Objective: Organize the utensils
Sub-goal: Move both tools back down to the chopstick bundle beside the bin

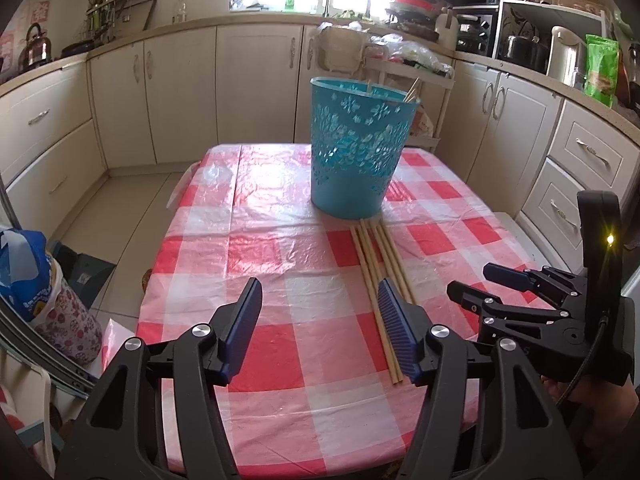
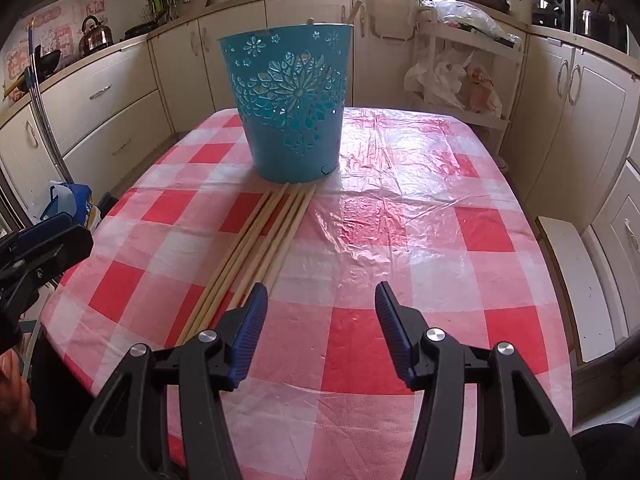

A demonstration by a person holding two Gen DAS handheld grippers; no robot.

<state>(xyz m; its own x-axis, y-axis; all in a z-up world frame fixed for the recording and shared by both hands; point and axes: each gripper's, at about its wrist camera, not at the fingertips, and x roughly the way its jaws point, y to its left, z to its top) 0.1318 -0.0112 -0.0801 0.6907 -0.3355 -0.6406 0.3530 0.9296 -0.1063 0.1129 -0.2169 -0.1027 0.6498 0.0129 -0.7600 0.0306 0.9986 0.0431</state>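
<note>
Nearest the lens in the left wrist view, the left gripper (image 1: 320, 300) hangs over the checked tablecloth (image 1: 256, 240) with its blue pads parted to a middling gap and nothing between them. Its right pad (image 1: 394, 320) sits in front of the near part of the chopsticks (image 1: 378, 280), though whether it touches them cannot be told.

Taking the blue basket (image 2: 290, 112) as the landmark: it stands upright toward the far middle of the table, and a few sticks already poke above its rim, which suggests it serves as the holder. The loose chopsticks (image 2: 256, 248) lie flat in a bundle, side by side, their far tips right at the basket's foot and their length running back toward the person. Laid parallel like that, they look ready to be pinched across their width.

Right of the bundle, on the near side of the basket, the right gripper (image 2: 321, 304) points down at bare cloth, its pads about half open and empty; the left pad (image 2: 252, 320) is just beside the sticks. Neither tool holds anything, so a pick-up seems to be the step in hand.
</note>
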